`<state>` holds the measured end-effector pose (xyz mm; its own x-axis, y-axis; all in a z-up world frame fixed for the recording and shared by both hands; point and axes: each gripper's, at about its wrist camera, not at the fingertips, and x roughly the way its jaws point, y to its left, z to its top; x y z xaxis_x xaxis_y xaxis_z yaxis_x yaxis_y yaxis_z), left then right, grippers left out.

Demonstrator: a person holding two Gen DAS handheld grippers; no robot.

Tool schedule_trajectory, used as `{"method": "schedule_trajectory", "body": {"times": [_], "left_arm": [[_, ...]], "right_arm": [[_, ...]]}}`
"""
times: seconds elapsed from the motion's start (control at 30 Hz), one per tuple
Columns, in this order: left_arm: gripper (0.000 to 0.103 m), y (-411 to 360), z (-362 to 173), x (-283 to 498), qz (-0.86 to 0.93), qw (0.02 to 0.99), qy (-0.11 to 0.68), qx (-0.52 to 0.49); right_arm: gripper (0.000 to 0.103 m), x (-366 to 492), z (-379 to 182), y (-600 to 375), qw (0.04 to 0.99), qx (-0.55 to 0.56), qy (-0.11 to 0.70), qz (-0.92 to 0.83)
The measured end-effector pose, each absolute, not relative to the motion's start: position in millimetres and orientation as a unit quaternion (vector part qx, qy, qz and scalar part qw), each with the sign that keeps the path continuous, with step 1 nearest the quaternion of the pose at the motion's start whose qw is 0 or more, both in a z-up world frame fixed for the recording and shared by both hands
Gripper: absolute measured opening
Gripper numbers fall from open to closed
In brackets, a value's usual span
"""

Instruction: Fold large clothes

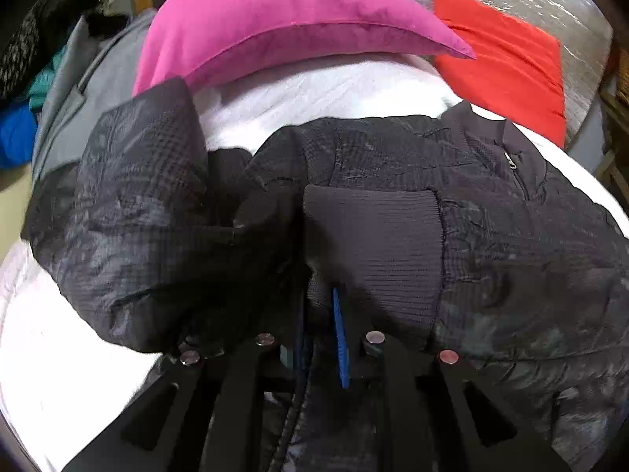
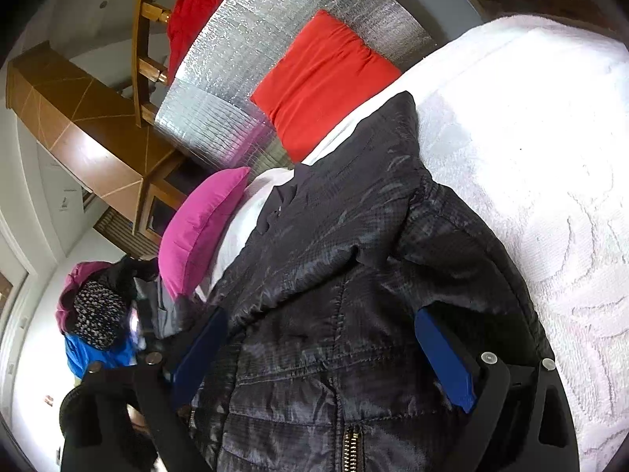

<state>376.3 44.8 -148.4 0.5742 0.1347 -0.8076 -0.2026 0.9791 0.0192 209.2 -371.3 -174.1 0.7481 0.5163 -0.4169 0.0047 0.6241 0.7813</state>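
Left gripper (image 1: 330, 314) clamped on ribbed knit cuff (image 1: 373, 244) of glossy black quilted jacket (image 2: 334, 275); right gripper (image 2: 322, 350) spread wide, astride it at six o'clock.

text: we read none | labels, brands: we find none legible on the black jacket (image 2: 334, 275) | numbers, signs: we make out none on the white bedspread (image 2: 530, 157) or pillows

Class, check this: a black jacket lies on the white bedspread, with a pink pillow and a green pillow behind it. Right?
Not quite. The second pillow is red, not green, as the right wrist view shows. The black jacket, white bedspread and pink pillow are as stated.
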Motion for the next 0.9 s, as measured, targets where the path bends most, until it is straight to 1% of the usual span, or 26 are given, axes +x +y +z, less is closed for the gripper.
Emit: {"method": "schedule_trajectory", "body": {"times": [0.07, 0.13, 0.2, 0.27, 0.3, 0.33, 0.37, 0.4, 0.43, 0.5, 0.57, 0.67, 0.7, 0.73, 0.83, 0.87, 0.9], "left_arm": [[0.016, 43.7, -146.8, 371.7, 0.092, 0.89, 0.446, -0.018], [0.016, 48.1, -149.6, 371.8, 0.088, 0.891, 0.444, -0.022], [0.016, 52.3, -149.9, 369.7, 0.083, 0.892, 0.444, -0.031], [0.017, 55.7, -149.7, 368.1, 0.076, 0.892, 0.445, -0.034], [0.017, 58.2, -149.5, 367.1, 0.072, 0.892, 0.445, -0.035], [0.017, 62.8, -148.8, 364.6, 0.069, 0.892, 0.446, -0.036], [0.019, 64.4, -149.9, 362.7, 0.066, 0.892, 0.445, -0.039], [0.02, 66.3, -151.3, 361.1, 0.064, 0.893, 0.444, -0.041], [0.02, 66.1, -148.5, 354.4, 0.061, 0.894, 0.442, -0.043], [0.021, 68.0, -149.8, 349.2, 0.061, 0.897, 0.435, -0.045], [0.021, 67.7, -149.7, 342.8, 0.063, 0.901, 0.427, -0.042], [0.021, 66.3, -150.8, 340.5, 0.064, 0.904, 0.42, -0.042], [0.021, 67.2, -150.7, 339.4, 0.064, 0.904, 0.42, -0.044], [0.021, 68.2, -150.7, 338.5, 0.062, 0.904, 0.42, -0.047], [0.021, 71.1, -150.9, 335.5, 0.058, 0.904, 0.419, -0.054], [0.022, 71.7, -150.9, 334.1, 0.058, 0.905, 0.418, -0.054], [0.022, 71.5, -150.9, 332.8, 0.058, 0.906, 0.417, -0.052]], "right_arm": [[0.098, 212.7, -174.2, -378.3, 0.805, 0.474, 0.313, 0.17], [0.099, 226.3, -172.0, -375.7, 0.758, 0.533, 0.313, 0.208], [0.099, 245.5, -173.0, -370.1, 0.74, 0.549, 0.332, 0.203], [0.099, 268.9, -177.8, -371.6, 0.751, 0.531, 0.355, 0.168], [0.092, 274.9, -179.6, -379.5, 0.761, 0.526, 0.353, 0.14], [0.087, 273.1, -181.7, -391.0, 0.762, 0.536, 0.347, 0.106], [0.081, 264.9, -185.0, -405.5, 0.75, 0.566, 0.333, 0.077], [0.081, 254.7, -184.1, -416.0, 0.747, 0.58, 0.317, 0.067], [0.082, 249.1, -180.3, -419.7, 0.756, 0.569, 0.318, 0.062], [0.088, 242.2, -166.5, -419.6, 0.78, 0.514, 0.35, 0.065], [0.088, 238.8, -147.6, -419.4, 0.811, 0.456, 0.359, 0.074], [0.088, 250.2, -121.1, -425.4, 0.854, 0.392, 0.339, 0.049], [0.091, 264.6, -118.4, -427.1, 0.863, 0.371, 0.34, 0.045], [0.092, 286.1, -121.5, -426.9, 0.868, 0.342, 0.358, 0.038], [0.091, 334.5, -145.0, -427.4, 0.858, 0.3, 0.416, 0.009], [0.081, 347.6, -150.8, -426.6, 0.853, 0.3, 0.427, 0.021], [0.062, 355.9, -150.9, -423.5, 0.855, 0.295, 0.426, 0.037]]}}
